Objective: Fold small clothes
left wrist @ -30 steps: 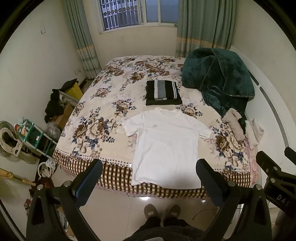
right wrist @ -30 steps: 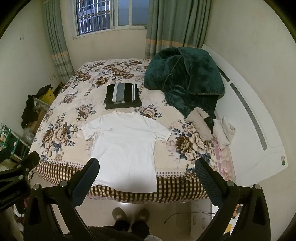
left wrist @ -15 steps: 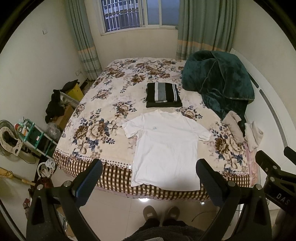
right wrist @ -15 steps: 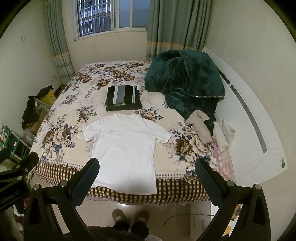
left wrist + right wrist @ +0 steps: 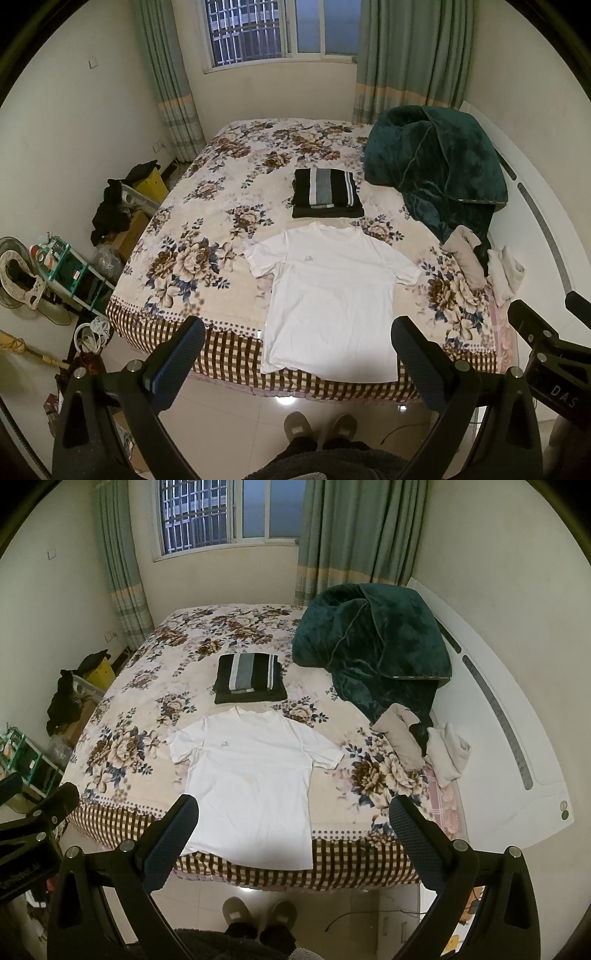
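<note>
White T-shirt (image 5: 332, 295) lies spread flat, front up, at the near edge of the floral bedspread (image 5: 207, 229), its hem hanging just over the checked border. Just beyond its collar sits a folded dark striped garment (image 5: 327, 192), with a green blanket (image 5: 436, 166) heaped to the right. Left gripper (image 5: 297, 354) and right gripper (image 5: 291, 830) both hang above the floor with jaws spread wide, grasping nothing, apart from the shirt.

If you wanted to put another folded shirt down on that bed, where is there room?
Free: the bedspread left of the white T-shirt and striped folded pile, and beyond the pile toward the window. Crowded: the right side, with the green blanket and beige clothes.
</note>
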### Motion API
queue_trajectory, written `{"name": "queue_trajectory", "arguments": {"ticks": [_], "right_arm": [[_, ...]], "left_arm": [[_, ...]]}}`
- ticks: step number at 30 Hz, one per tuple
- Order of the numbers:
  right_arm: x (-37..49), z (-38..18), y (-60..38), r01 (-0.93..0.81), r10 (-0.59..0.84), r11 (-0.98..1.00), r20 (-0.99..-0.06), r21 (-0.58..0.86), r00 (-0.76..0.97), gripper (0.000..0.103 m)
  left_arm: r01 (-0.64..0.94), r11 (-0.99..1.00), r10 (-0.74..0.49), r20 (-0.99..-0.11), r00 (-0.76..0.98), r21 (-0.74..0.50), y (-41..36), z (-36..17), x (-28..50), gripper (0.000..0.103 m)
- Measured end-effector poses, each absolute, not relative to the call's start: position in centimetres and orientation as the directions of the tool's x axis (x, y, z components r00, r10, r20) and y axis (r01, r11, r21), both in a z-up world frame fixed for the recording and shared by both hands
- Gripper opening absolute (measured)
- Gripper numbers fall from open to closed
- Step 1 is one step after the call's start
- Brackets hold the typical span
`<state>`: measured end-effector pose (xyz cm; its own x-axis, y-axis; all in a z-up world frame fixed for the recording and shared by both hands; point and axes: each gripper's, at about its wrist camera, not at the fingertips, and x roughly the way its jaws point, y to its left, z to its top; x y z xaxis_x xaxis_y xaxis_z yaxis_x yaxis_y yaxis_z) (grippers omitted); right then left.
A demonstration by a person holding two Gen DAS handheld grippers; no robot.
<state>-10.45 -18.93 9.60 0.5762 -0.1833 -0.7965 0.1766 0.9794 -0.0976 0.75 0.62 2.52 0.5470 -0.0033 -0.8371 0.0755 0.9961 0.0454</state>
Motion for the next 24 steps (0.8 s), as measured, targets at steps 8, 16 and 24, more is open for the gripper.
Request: {"name": "queue_trajectory", "arguments": {"ticks": [8,16,24], "right_arm": [[-10.49,9.62,-18.97,0.177,-0.183,0.98,-0.795,-0.096,0.578,0.103],[-10.57,9.9,-18.69,0.177,-0.184,0.979,-0.794,-0.097,0.58,0.103],[-10.68,9.88,-18.74,0.177,-0.183,0.98,-0.792,-0.096,0.583,0.103]], "left_arm": [[0.075,0.996,-0.005,-0.835,0.55,0.044,0.65,2.58,0.71,0.103],[0.075,0.996,-0.006,-0.834,0.552,0.042,0.54,2.71,0.91,0.103],[0.076,0.996,-0.009,-0.831,0.556,0.041,0.32,2.78,1.14,0.103]]}}
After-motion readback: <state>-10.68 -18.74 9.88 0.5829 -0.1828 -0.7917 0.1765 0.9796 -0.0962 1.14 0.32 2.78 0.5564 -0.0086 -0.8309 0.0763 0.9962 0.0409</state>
